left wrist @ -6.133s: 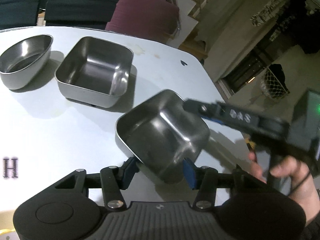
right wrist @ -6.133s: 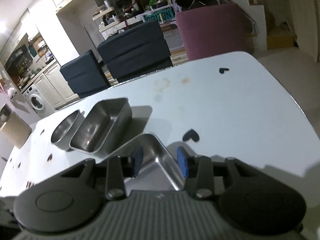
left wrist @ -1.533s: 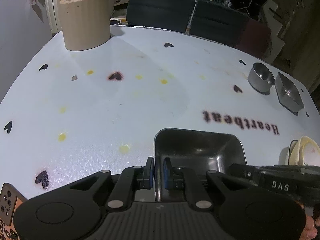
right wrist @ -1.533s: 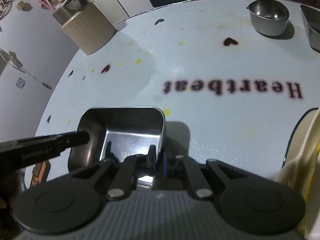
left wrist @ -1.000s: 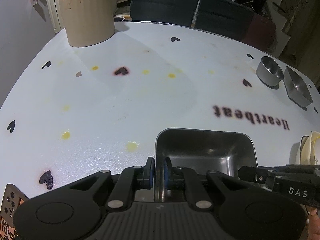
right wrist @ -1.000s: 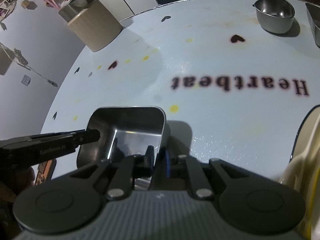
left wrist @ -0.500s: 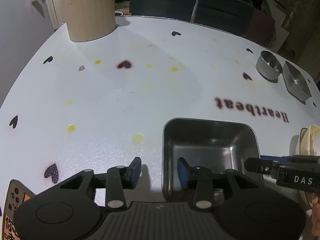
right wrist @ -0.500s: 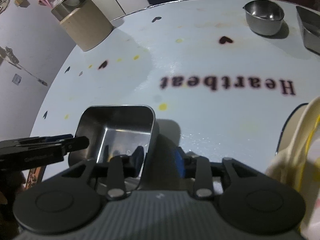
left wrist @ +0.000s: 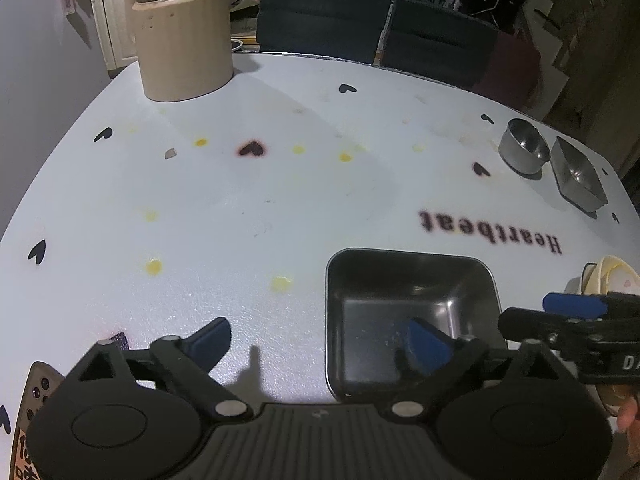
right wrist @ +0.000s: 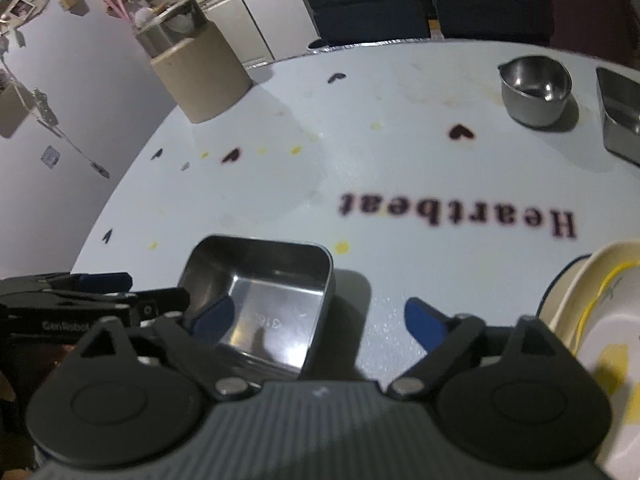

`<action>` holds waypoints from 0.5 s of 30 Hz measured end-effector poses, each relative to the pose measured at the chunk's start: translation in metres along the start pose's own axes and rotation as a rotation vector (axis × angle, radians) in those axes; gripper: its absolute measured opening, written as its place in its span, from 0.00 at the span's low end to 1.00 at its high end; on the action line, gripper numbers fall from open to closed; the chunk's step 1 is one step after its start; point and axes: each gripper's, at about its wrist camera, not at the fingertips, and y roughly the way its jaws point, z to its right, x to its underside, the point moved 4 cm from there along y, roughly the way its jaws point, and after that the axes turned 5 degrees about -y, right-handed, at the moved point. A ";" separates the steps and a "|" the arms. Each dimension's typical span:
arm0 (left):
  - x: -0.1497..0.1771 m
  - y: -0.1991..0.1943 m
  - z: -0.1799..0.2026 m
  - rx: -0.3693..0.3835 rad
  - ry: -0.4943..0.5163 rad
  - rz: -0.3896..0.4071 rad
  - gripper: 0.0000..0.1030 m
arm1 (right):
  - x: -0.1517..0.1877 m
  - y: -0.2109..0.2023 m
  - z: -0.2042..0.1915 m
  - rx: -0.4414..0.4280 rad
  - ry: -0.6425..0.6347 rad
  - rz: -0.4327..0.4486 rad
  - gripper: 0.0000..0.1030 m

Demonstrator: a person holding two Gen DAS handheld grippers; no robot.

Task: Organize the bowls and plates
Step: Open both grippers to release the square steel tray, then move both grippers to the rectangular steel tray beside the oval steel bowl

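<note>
Both grippers (left wrist: pixel 320 340) (right wrist: pixel 318 318) spread wide beside the empty square steel bowl (left wrist: pixel 412 312).

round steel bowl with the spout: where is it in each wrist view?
Left wrist: round steel bowl far right, upper third, just left of a square steel dish.
Right wrist: bowl upper right, the dish cut by the right edge.
Shared landmark: "Heartbeat" lettering.
</note>
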 end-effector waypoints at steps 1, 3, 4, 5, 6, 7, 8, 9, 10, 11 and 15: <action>0.000 -0.001 0.000 0.000 0.000 0.003 0.96 | -0.001 -0.001 0.000 -0.002 -0.005 0.004 0.95; -0.002 -0.004 0.001 -0.002 -0.003 0.015 0.98 | -0.005 -0.005 0.001 0.004 -0.019 0.013 0.98; -0.004 -0.005 0.001 -0.002 -0.007 0.024 0.98 | -0.005 -0.006 0.002 0.009 -0.025 0.018 1.00; -0.005 -0.007 0.002 -0.003 -0.011 0.030 0.98 | -0.006 -0.009 0.003 0.013 -0.030 0.023 1.00; -0.006 -0.008 0.002 -0.004 -0.014 0.037 0.98 | -0.008 -0.011 0.005 0.019 -0.034 0.029 1.00; -0.008 -0.010 0.004 -0.006 -0.016 0.047 0.99 | -0.008 -0.012 0.007 0.027 -0.035 0.034 1.00; -0.009 -0.011 0.006 -0.007 -0.018 0.055 0.99 | -0.009 -0.014 0.009 0.037 -0.034 0.041 1.00; -0.012 -0.012 0.009 -0.005 -0.020 0.062 1.00 | -0.010 -0.016 0.011 0.046 -0.033 0.053 1.00; -0.014 -0.014 0.011 -0.001 -0.021 0.068 1.00 | -0.012 -0.020 0.015 0.052 -0.032 0.066 1.00; -0.016 -0.015 0.014 0.002 -0.023 0.075 1.00 | -0.014 -0.023 0.019 0.056 -0.031 0.076 1.00; -0.023 -0.018 0.032 0.017 -0.017 0.099 1.00 | -0.020 -0.039 0.038 0.085 -0.015 0.120 1.00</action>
